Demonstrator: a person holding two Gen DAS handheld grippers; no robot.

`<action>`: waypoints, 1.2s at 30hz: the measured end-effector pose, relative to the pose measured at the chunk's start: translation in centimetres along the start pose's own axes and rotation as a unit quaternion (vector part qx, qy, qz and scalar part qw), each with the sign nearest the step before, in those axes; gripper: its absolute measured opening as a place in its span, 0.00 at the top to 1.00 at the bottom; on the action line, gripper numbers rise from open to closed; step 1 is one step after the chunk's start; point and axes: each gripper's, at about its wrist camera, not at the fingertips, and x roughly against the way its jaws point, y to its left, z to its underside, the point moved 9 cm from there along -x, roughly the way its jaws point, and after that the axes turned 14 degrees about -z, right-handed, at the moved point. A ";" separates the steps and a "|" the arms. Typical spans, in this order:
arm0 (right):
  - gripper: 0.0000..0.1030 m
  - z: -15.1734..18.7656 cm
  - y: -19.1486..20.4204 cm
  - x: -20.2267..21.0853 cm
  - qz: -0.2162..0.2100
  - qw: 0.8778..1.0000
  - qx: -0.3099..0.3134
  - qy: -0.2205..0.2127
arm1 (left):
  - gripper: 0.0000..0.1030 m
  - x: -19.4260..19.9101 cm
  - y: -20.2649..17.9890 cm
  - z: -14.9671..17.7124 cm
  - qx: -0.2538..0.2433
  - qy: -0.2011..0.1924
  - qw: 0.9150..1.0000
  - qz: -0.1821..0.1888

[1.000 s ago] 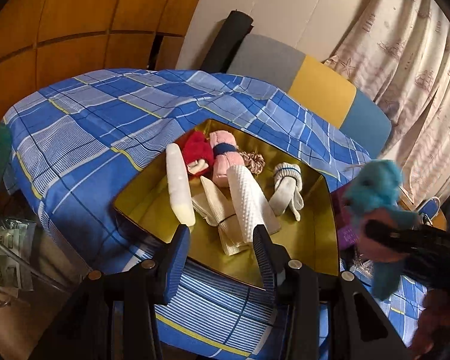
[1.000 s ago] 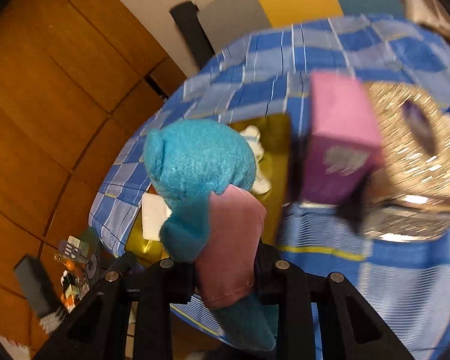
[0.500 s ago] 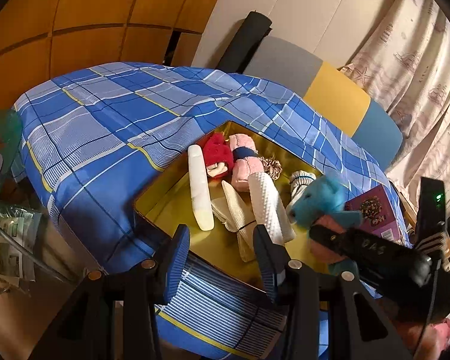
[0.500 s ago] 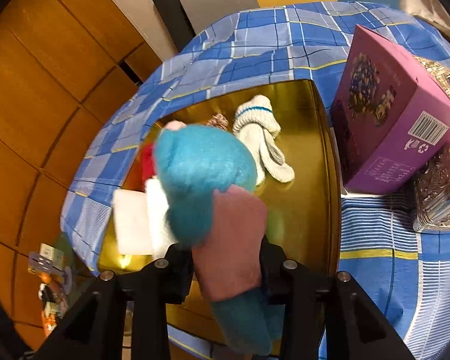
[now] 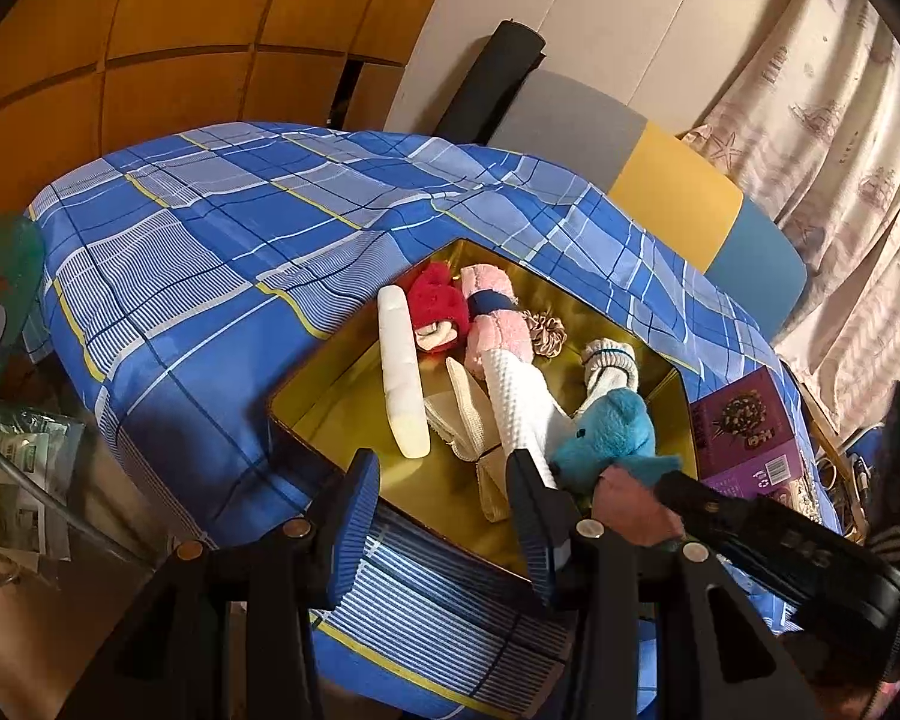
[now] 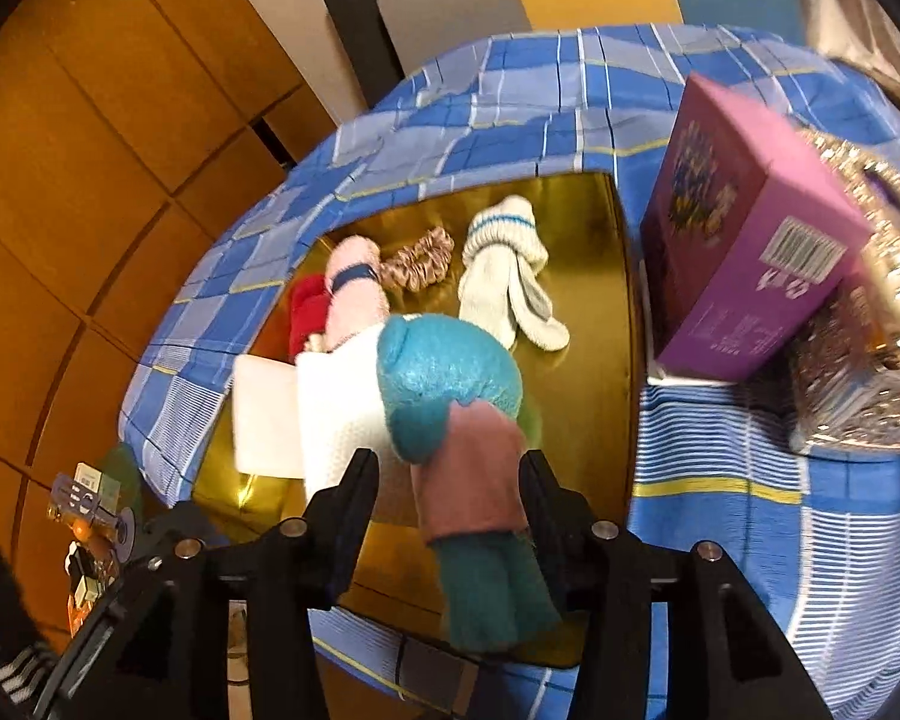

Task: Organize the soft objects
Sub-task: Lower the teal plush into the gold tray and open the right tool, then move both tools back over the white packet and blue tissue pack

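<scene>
Blue plaid cloth (image 5: pixel 210 252); one gold tray (image 6: pixel 600 324), seven soft items; both tools spread, teal plush (image 6: pixel 450 372) between right tool (image 6: pixel 447 480) fingers.

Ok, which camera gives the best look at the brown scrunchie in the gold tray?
The right wrist view: the scrunchie lies fully exposed between the pink roll and the white sock. In the left wrist view, it is small and partly hidden behind the pink roll.

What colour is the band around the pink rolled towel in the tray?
Dark blue. The band wraps the pink towel, clearest in the left wrist view.
</scene>
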 end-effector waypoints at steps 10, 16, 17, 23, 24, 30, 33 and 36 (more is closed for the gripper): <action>0.57 1.3 1.5 3.7 -0.026 0.998 0.052 -0.001 | 0.57 0.3 -0.7 -0.1 -0.012 -0.007 1.000 0.005; 0.57 0.5 -1.1 7.8 -0.005 0.999 0.035 -0.038 | 0.57 0.1 -2.8 1.0 -0.027 0.021 0.998 0.059; 0.57 0.5 -1.7 8.5 0.000 0.999 0.033 -0.043 | 0.57 0.1 -3.3 1.4 -0.035 0.024 0.997 0.065; 0.57 0.4 -7.0 13.3 0.038 0.996 0.005 -0.075 | 0.54 1.3 -6.5 3.3 -0.087 0.020 0.991 0.095; 0.57 0.4 -8.1 14.1 0.046 0.996 -0.003 -0.080 | 0.51 1.6 -7.4 3.8 -0.101 0.019 0.989 0.106; 0.54 0.8 -16.8 19.6 0.115 0.986 -0.054 -0.106 | 0.49 3.5 -11.3 7.0 -0.156 0.028 0.976 0.151; 0.53 1.4 -21.5 21.6 0.156 0.980 -0.075 -0.099 | 0.49 4.3 -13.1 8.3 -0.167 0.042 0.971 0.168; 0.53 2.0 -25.9 23.5 0.185 0.974 -0.092 -0.094 | 0.48 5.6 -16.5 9.9 -0.188 0.067 0.959 0.199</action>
